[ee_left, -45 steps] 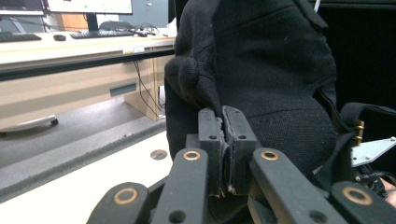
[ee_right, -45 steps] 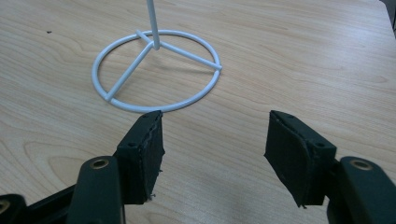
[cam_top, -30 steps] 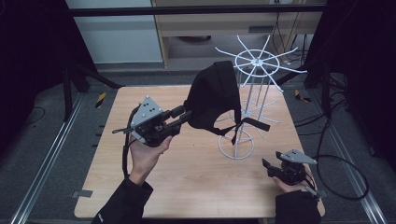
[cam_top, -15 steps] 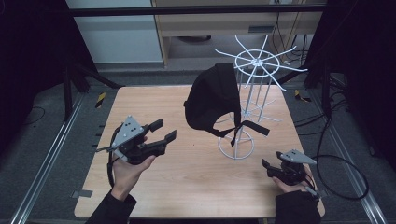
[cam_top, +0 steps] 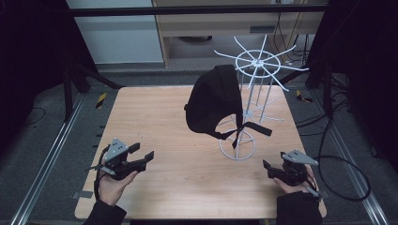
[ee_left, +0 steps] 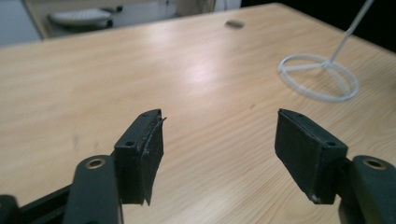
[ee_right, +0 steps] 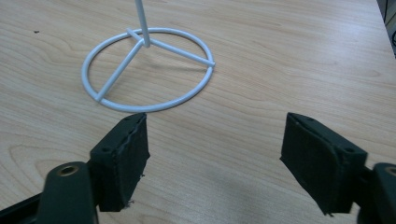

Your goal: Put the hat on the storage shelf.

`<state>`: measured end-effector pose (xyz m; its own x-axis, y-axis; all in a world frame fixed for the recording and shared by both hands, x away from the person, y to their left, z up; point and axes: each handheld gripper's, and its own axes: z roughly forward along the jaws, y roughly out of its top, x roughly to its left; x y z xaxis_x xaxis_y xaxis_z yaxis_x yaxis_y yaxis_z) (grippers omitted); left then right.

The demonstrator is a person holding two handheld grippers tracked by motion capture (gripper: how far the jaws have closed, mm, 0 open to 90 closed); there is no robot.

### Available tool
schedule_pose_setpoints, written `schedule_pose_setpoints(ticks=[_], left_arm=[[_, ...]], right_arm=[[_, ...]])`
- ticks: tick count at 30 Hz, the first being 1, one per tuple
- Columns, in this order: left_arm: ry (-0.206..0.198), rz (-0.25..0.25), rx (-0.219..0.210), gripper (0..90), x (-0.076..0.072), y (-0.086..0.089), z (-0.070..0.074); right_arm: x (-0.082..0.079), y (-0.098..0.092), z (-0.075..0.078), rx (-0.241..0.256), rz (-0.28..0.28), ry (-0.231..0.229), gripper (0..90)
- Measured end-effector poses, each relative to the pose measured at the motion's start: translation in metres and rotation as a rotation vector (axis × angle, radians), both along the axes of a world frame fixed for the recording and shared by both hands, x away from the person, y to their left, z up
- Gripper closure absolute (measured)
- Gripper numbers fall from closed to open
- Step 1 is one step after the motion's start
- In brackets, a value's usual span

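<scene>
A pale wooden table (cam_top: 155, 117) is standing on a grey floor (cam_top: 42, 140), its grain running left to right. Metal rails (cam_top: 47, 164) are running along the floor at its left and right sides. Two yellow-and-black tape pieces are lying on the floor off the far corners, one left (cam_top: 101, 100), one right (cam_top: 301, 96). A grey tape strip (cam_top: 82, 194) is sitting by the near left corner. Beyond the far edge a wooden cabinet (cam_top: 211, 23) is standing beside a white panel (cam_top: 112, 33)
</scene>
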<state>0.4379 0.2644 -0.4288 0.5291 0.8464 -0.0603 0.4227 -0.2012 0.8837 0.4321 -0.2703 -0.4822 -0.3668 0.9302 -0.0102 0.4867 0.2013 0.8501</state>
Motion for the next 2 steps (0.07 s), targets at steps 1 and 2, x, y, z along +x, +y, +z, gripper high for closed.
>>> schedule_pose_setpoints(ticks=[1, 2], left_arm=[[0.008, 0.012, 0.003, 30.9, 0.0002, 0.0038, -0.0045], [0.020, 0.029, 0.011, 30.5, 0.0007, 0.0086, -0.0100]], right_arm=[[0.0009, -0.0007, -0.0009, -0.007, -0.005, -0.001, 20.0], [0.0007, -0.0006, -0.0010, 0.002, -0.007, 0.004, 19.5]])
